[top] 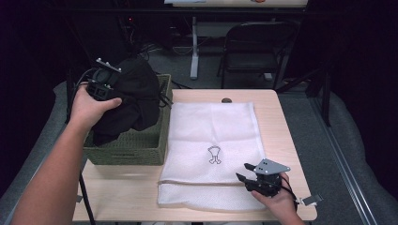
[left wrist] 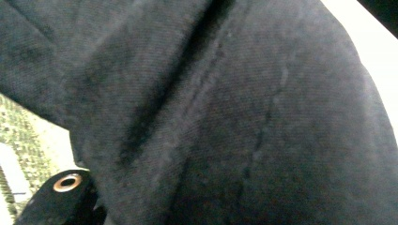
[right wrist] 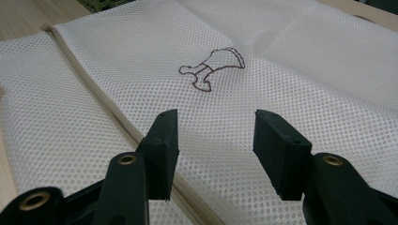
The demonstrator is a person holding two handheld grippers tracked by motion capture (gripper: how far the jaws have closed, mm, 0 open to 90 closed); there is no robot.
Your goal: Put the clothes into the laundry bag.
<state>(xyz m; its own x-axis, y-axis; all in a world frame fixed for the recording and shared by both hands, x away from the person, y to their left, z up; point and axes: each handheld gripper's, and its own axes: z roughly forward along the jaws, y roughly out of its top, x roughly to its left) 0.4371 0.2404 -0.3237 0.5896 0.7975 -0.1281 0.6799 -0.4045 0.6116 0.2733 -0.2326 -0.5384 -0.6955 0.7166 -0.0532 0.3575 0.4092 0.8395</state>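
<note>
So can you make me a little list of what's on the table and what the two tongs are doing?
table: light wood
basket: green woven, at the table's left edge
black cloth: bunched up, partly lifted out of the basket
left tongs: closed on the black cloth, above the basket
mesh bag: white, lying flat, small outline drawing in the middle
zipper: runs across the bag near its front end
right tongs: open, nothing held, low over the bag by the zipper

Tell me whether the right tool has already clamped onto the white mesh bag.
No: the right tool hovers with its jaws apart above the white mesh bag, pinching no fabric.
</note>
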